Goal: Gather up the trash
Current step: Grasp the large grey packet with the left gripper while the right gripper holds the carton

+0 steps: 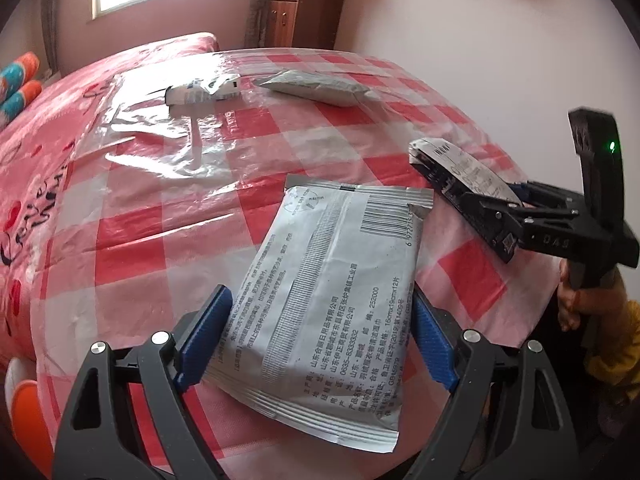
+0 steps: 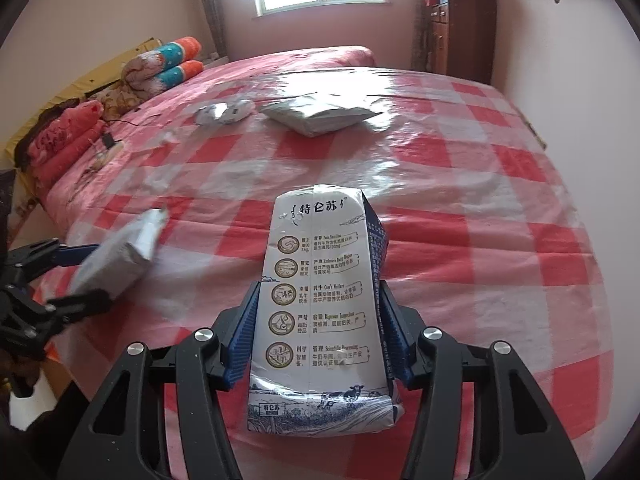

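A silver wipes packet (image 1: 340,240) with printed text and a barcode sits between the blue pads of my left gripper (image 1: 320,296), which is shut on its sides. My right gripper (image 2: 318,292) is shut on a white and blue milk carton (image 2: 320,280), with a pad pressed against each side. In the left wrist view that carton (image 1: 468,168) shows at the right, held over the table's edge. Two more pieces lie at the far side of the red-and-white checked cloth (image 2: 460,208): a crumpled white wrapper (image 2: 224,114) and a flat silver pouch (image 2: 320,114).
A bed with pink bedding and rolled quilts (image 2: 172,64) lies to the left. A brown cabinet (image 2: 460,28) stands against the far wall beside a window. A hand in a yellow sleeve (image 1: 568,304) holds the right gripper at the table's right edge.
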{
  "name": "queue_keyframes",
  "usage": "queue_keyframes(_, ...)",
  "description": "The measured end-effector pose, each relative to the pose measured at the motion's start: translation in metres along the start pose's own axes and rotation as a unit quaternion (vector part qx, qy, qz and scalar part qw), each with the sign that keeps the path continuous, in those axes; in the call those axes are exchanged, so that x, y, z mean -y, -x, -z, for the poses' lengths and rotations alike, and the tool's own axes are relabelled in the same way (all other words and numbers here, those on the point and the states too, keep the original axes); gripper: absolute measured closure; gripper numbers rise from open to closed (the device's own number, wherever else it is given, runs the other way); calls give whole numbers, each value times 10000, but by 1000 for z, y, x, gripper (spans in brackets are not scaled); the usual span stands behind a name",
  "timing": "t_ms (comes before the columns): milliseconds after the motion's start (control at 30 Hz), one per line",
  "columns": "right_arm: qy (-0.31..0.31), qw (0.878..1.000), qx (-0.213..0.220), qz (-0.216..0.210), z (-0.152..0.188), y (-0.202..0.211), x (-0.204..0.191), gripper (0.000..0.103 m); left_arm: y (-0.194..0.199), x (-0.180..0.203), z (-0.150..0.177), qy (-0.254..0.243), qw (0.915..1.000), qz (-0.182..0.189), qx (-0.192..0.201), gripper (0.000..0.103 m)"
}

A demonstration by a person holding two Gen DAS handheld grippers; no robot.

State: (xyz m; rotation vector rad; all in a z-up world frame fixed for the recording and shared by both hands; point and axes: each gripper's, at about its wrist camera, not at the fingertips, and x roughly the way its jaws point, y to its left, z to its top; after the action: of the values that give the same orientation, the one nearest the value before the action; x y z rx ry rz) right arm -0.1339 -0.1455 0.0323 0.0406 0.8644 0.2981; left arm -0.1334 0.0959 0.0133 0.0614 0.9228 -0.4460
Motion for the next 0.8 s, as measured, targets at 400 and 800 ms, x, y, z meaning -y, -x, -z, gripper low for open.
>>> queue_keyframes(400,354,9991,-79,-210,5,0,-32,46,-18,8,-12,-352,9992,154,-88,12)
queue_keyframes(800,627,9980,19,10,1,-7,-46,34,-16,8,-14,-58,9999,-2,126,25)
